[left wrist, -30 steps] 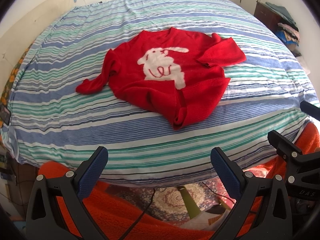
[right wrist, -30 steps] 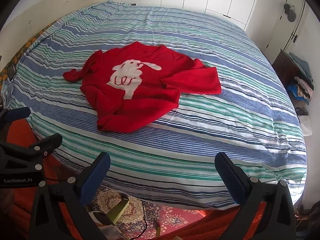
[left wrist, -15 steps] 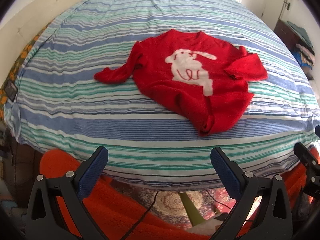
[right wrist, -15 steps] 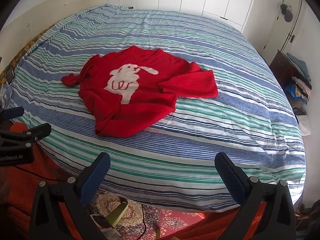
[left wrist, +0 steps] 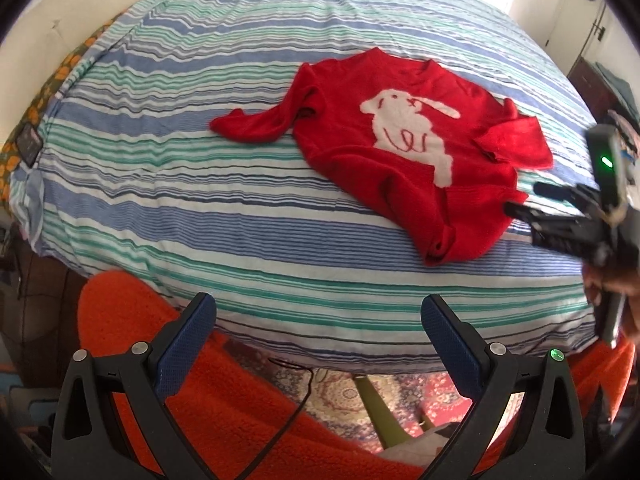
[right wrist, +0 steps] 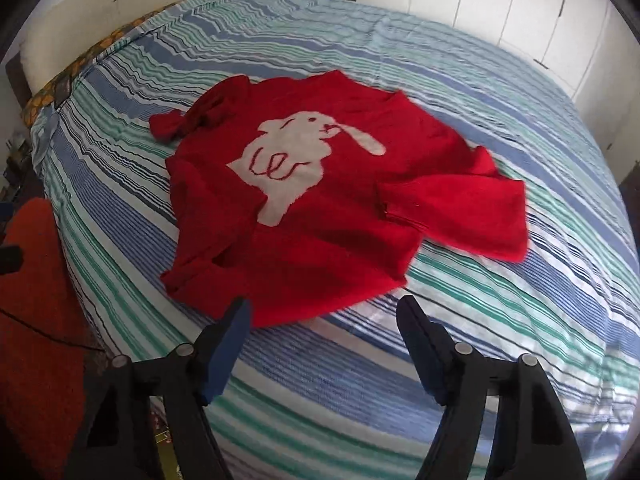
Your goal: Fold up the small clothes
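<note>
A small red sweater [left wrist: 404,148] with a white rabbit on the front lies face up on the striped bed; it also shows in the right wrist view [right wrist: 304,204]. Its hem is rumpled and one sleeve [right wrist: 456,212] is folded across the body. My left gripper [left wrist: 318,320] is open and empty at the bed's near edge, well short of the sweater. My right gripper [right wrist: 324,316] is open and empty just above the sweater's hem; it also shows in the left wrist view [left wrist: 528,200] at the sweater's right side.
The bed [left wrist: 200,208] has a blue, green and white striped cover. An orange fleece [left wrist: 200,380] lies below its near edge. A dark cabinet with piled clothes [left wrist: 608,88] stands at the right. White wardrobe doors [right wrist: 500,4] line the far wall.
My right gripper has moved forward over the bed to the sweater's hem. My left gripper has shifted left, so the sweater now sits to its right.
</note>
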A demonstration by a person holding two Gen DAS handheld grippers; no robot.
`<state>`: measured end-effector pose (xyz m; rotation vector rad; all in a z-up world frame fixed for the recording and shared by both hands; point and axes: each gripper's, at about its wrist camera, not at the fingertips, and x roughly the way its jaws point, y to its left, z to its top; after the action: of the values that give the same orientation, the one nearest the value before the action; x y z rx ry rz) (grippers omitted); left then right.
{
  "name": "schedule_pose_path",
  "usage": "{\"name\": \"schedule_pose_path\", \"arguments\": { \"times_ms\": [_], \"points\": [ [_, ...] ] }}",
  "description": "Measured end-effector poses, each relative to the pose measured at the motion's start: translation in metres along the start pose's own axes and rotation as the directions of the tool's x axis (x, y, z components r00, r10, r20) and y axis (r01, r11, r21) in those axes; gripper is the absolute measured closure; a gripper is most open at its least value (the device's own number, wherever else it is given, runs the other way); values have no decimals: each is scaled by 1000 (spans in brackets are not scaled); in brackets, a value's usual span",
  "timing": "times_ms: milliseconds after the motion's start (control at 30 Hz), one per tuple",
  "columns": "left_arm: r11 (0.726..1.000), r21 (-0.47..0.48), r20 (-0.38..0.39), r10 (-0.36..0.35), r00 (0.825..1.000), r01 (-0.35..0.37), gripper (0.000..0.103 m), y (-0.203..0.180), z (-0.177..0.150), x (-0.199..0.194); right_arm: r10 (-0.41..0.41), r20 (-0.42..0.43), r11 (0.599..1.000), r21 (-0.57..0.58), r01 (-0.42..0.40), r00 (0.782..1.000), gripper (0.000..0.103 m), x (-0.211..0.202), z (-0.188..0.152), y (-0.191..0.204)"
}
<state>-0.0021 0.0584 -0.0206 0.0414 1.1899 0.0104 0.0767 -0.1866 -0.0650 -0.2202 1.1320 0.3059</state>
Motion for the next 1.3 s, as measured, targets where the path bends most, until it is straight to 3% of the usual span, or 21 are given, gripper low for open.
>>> {"name": "schedule_pose_path", "arguments": {
  "times_ms": [133, 233, 300, 367, 433, 567, 767, 833, 933, 1033, 1133, 1200, 1300],
  "points": [
    [1000, -20, -27, -4, 1000, 3, 1, 5, -4, 6, 71, -70, 995, -62, -76, 995, 31, 48, 27, 0],
    [1000, -9, -37, 2, 999, -2, 1, 4, -7, 9, 149, -178, 975, -138, -174, 973, 36, 79, 31, 14],
    [1000, 3, -41, 12, 999, -12, 1, 3, -8, 11, 114, -233, 969, -190, -160, 966, 57, 93, 26, 20],
    [1000, 3, -43, 13, 999, -13, 1, 4, -8, 13, 114, -231, 969, -187, -159, 966, 90, 86, 21, 18],
    [1000, -3, -48, 14, 999, -14, 1, 6, -9, 16, 145, -204, 973, -150, -177, 968, 93, 63, 11, 11],
    [1000, -11, -72, 9, 997, -10, 1, 7, -8, 26, 193, -164, 967, -135, -216, 967, 93, 7, -37, -8],
    [999, 44, -84, 11, 996, -8, 1, -10, -6, 31, -7, -186, 1000, -18, 4, 983, 91, -12, -118, -45],
    [998, 63, -76, 13, 997, -8, 1, -16, -5, 29, 14, -177, 995, 97, 4, 984, 88, -17, -136, -57],
    [998, 70, -72, 16, 997, -10, 1, -19, -4, 28, 43, -113, 974, 228, -16, 993, 74, -35, -144, -67],
    [998, 63, -78, 19, 997, -14, 1, -18, -3, 32, 89, -63, 948, 312, -65, 994, 42, -50, -143, -64],
    [999, 35, -78, 16, 997, -13, 1, -10, 7, 41, 244, -13, 879, 425, -216, 970, 41, -51, -136, -66],
    [1000, -14, -90, -28, 996, 27, 1, -1, 19, 46, 360, 50, 779, 533, -330, 932, 41, -34, -134, -67],
    [994, -67, -74, -90, 993, 85, 1, 10, 42, 47, 432, 62, 653, 667, -360, 900, 41, 4, -136, -64]
  ]
}}
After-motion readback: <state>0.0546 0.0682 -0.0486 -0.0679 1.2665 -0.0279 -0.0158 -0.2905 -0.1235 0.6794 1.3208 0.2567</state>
